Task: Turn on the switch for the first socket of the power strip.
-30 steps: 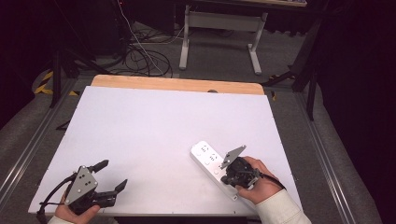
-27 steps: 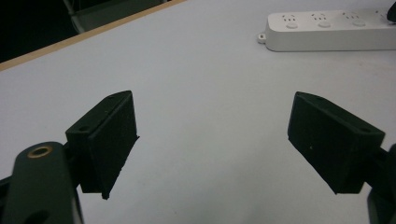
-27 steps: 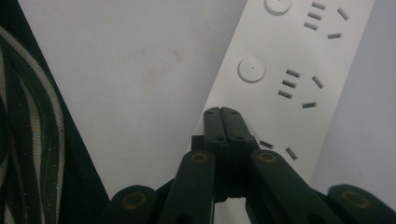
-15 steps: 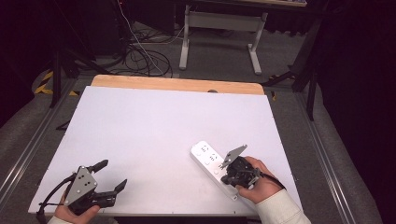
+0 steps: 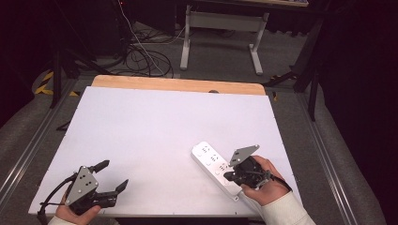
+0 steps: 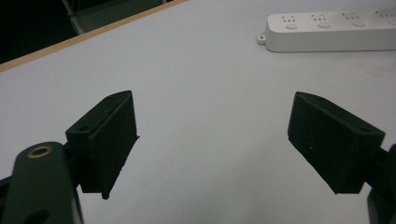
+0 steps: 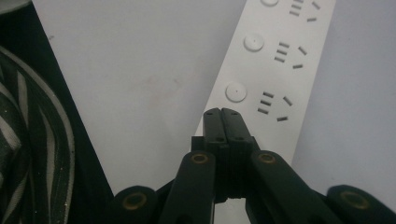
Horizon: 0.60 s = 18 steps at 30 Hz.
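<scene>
Nothing has shifted since a second ago: my right gripper point(image 5: 228, 176), jaws pressed together, still hovers over the long white plastic power strip point(image 5: 213, 166) at five o'clock. My left gripper point(image 5: 112, 176) stays at seven o'clock on the white table point(image 5: 150, 122), jaws wide apart.

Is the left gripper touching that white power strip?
Apart. In the high view the left gripper hovers near the table's corner, with bare white surface between it and the power strip.
</scene>
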Available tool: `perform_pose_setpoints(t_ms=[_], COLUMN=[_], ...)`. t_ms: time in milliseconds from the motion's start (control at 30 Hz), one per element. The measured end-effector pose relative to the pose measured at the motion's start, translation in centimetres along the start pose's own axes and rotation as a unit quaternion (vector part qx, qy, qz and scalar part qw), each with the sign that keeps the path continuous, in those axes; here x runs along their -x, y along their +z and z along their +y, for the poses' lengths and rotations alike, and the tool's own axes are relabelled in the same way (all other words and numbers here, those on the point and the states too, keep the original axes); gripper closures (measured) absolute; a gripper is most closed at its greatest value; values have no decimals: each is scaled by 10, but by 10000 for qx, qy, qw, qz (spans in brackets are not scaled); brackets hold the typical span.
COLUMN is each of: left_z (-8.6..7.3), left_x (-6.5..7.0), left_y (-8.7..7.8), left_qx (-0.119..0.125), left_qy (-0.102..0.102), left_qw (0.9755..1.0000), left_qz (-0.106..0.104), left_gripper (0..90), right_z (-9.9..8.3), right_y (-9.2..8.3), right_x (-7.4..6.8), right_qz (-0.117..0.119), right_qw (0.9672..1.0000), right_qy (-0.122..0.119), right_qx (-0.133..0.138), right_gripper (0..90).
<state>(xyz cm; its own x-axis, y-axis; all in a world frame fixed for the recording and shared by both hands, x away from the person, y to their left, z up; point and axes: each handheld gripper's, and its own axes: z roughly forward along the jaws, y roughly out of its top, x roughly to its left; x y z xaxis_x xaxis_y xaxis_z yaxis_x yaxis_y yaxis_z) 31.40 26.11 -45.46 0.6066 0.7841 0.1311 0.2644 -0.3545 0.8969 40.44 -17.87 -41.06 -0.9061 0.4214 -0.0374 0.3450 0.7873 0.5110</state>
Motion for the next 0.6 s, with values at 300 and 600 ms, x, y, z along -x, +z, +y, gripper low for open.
perform_pose_setpoints(t_ms=[300,600], left_z=[0,0], left_x=[0,0], left_y=[0,0], left_qx=[9,-7], left_qy=[-21,-13], left_qw=[10000,10000], left_qz=[7,6], left_gripper=[166,166], right_z=[7,6], right_y=[-13,-27], right_x=[-4,0], right_qz=[-105,-204], right_qw=[9994,9981], right_qy=[-116,-65], right_qx=[313,580], right_gripper=[900,900])
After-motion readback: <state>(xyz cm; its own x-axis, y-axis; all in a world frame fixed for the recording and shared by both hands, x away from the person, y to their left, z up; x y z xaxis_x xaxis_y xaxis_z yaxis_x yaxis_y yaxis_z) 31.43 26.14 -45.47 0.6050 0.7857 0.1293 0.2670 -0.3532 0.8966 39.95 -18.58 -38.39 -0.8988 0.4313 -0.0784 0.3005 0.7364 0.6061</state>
